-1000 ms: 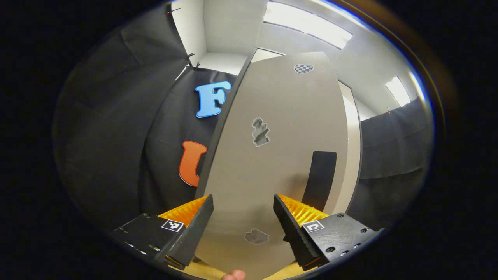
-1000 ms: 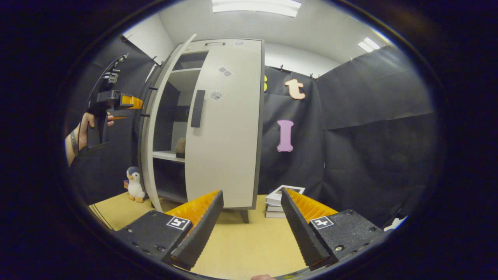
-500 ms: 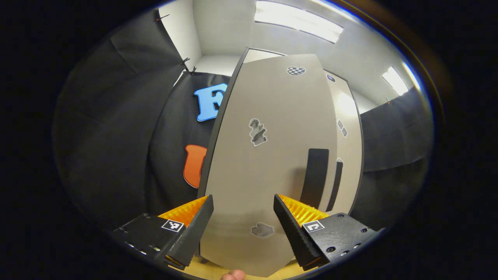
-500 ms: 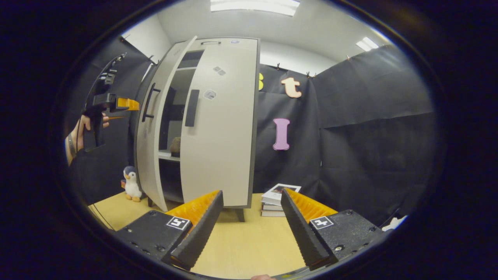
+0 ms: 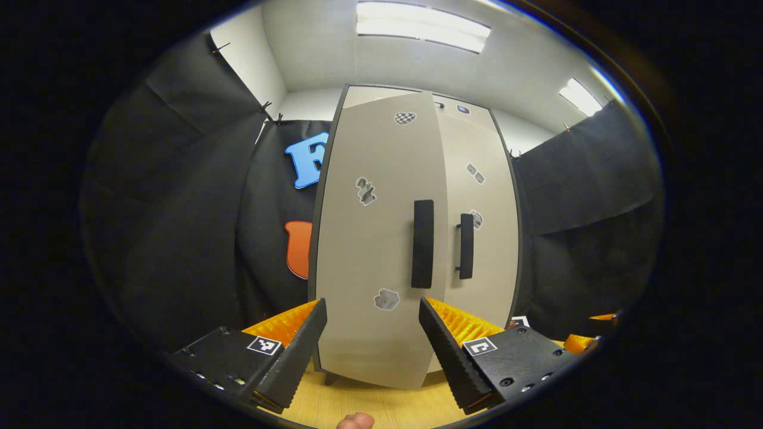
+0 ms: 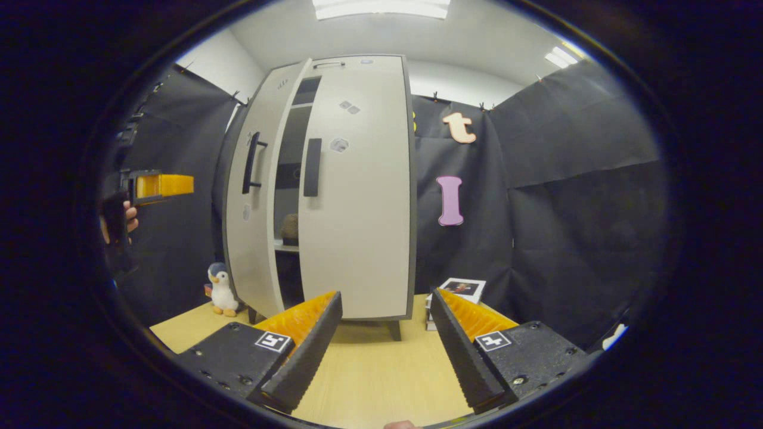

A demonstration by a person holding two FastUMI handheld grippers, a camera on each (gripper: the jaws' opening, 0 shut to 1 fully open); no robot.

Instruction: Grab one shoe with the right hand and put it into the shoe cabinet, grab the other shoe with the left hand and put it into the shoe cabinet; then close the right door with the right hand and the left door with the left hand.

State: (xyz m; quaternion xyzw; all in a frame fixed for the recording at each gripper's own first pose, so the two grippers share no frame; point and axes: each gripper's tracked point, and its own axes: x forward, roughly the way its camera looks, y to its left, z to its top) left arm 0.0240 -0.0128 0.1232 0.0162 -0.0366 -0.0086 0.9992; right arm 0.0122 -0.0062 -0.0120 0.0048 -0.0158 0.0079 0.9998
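Shoe cabinet stands on wooden floor against black cloth.

- One shoe showed only as a dim lump through the gap between the left door and the right door; the doors hid the rest.
- The stack of books sat partly behind the right gripper.
- The left gripper and its hand were cut off at the right gripper view's left edge.

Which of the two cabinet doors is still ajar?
The left door, nearest the penguin toy; a dark gap separates it from the right door, which sits flush.
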